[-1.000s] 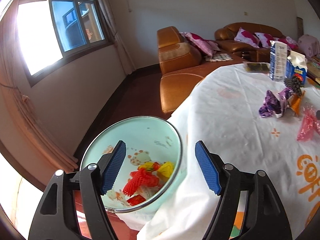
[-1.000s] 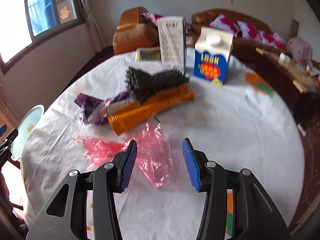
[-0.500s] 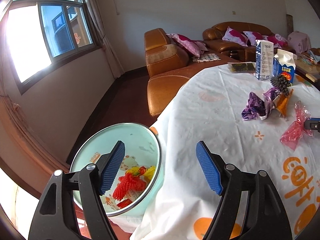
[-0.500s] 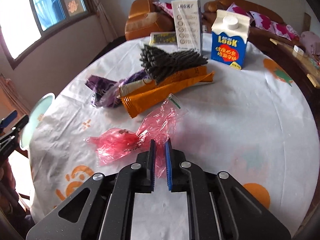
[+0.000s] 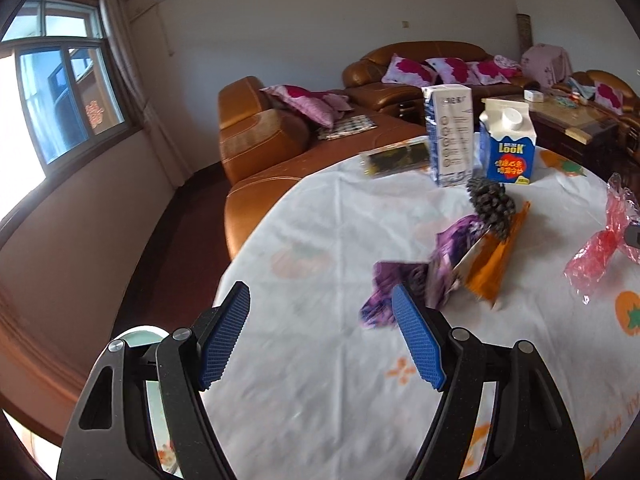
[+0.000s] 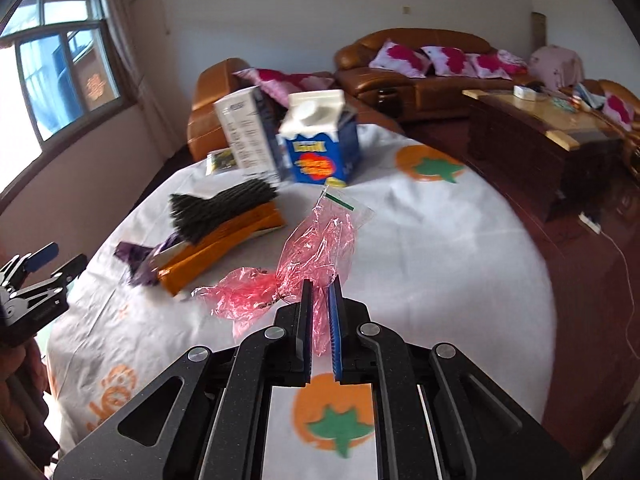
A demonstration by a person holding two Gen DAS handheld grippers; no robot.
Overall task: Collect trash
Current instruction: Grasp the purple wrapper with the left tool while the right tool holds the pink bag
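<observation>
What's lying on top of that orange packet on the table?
A black spiky foam net lies across the far end of the orange packet. A crumpled purple wrapper sits against its near end. Whether anything lies under the packet cannot be seen.

Crumpled pink plastic wrapper [image 6: 316, 256] lifted off tablecloth

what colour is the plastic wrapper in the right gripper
Translucent pink-red wrapper; clearest in the right wrist view.

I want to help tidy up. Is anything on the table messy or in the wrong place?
Yes. Crumpled wrappers lie loose on the table: a purple wrapper, an orange packet under black foam netting. The right gripper is shut on a pink plastic bag. The two cartons stand upright.
</observation>
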